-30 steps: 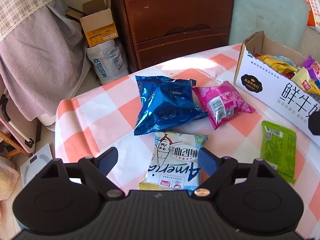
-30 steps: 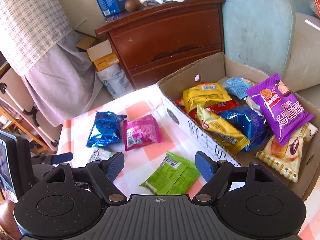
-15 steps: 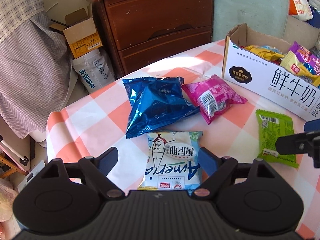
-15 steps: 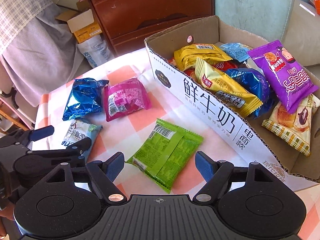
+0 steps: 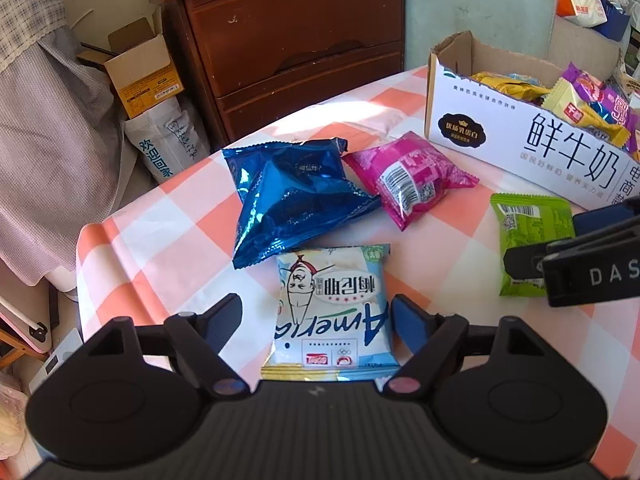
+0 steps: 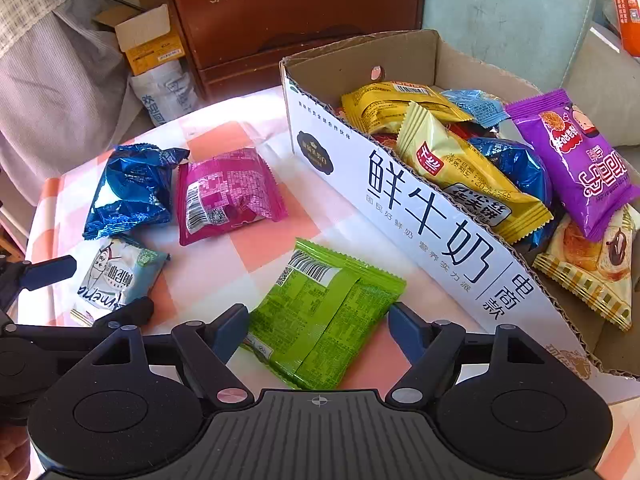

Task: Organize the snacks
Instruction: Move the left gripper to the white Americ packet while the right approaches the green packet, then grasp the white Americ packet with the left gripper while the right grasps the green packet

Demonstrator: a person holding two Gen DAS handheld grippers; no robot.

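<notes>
Right wrist view only: I see the carton interior, packets piled | left gripper closing, pale-blue packet between jaws, untouched | right gripper closing astride flat green packet, barcode up.

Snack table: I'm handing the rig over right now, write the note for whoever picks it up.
Left hand-held gripper: jaws closing around the pale blue cartoon-print snack packet, pads not yet pressing on it.
Right hand-held gripper: jaws closing around the flat green foil packet, not gripped yet.
Still loose on the orange-and-white checked tablecloth: crumpled shiny blue foil bag and magenta packet, side by side.
Done: the open white cardboard milk carton box already holds several snacks.
Left: finish both grasps, drop them in the box, then the blue and magenta ones.
</notes>
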